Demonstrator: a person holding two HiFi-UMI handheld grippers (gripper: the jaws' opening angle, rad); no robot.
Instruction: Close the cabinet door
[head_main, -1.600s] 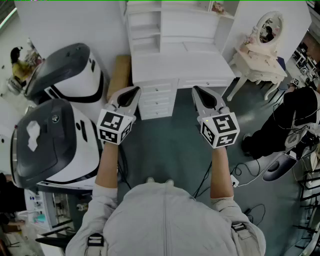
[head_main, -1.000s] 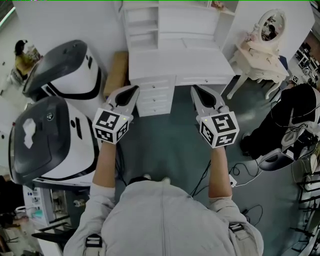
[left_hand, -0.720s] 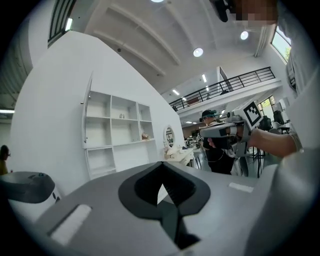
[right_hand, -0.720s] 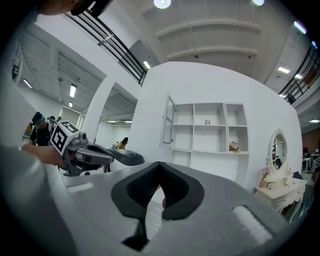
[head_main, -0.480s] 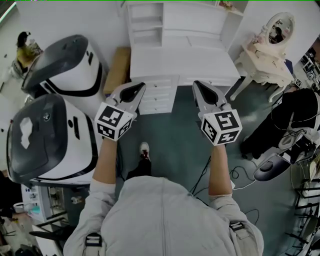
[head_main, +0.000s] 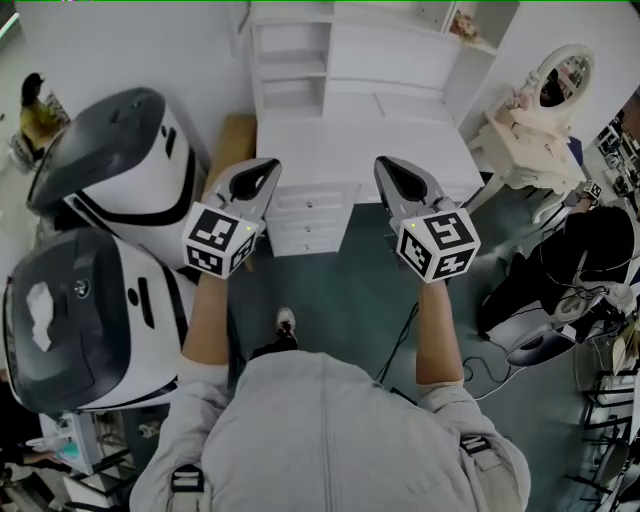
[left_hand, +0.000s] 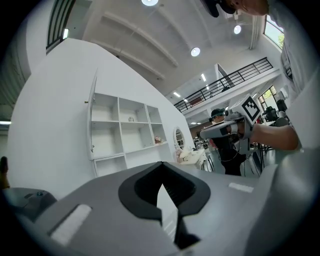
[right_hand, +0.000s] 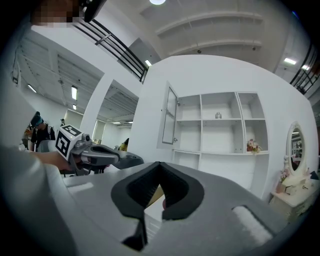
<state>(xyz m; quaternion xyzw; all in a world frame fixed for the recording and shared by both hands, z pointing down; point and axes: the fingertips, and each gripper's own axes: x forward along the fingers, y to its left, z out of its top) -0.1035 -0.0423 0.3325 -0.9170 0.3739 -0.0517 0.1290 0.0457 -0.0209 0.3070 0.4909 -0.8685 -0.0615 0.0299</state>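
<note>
A white shelf cabinet (right_hand: 217, 125) stands on a white desk (head_main: 360, 135) ahead of me. Its narrow framed door (right_hand: 170, 116) stands swung out at the cabinet's left side; in the left gripper view the door (left_hand: 93, 120) shows edge-on. My left gripper (head_main: 270, 165) and right gripper (head_main: 383, 163) are held level, side by side, in front of the desk's drawers (head_main: 310, 215), short of the cabinet. Both jaws meet at the tips with nothing between them, as the left gripper (left_hand: 161, 165) and right gripper (right_hand: 159, 165) views show.
Two big white-and-grey pod machines (head_main: 120, 165) (head_main: 80, 300) crowd the left side. A brown board (head_main: 235, 140) leans beside the desk. A cream vanity table with an oval mirror (head_main: 535, 115) stands at the right, with a person in dark clothes (head_main: 590, 240) and floor cables (head_main: 400, 345) nearby.
The person has stepped toward the desk, one foot now showing below. Both grippers have travelled forward together, and the cabinet looms larger. The jaws look the same.
</note>
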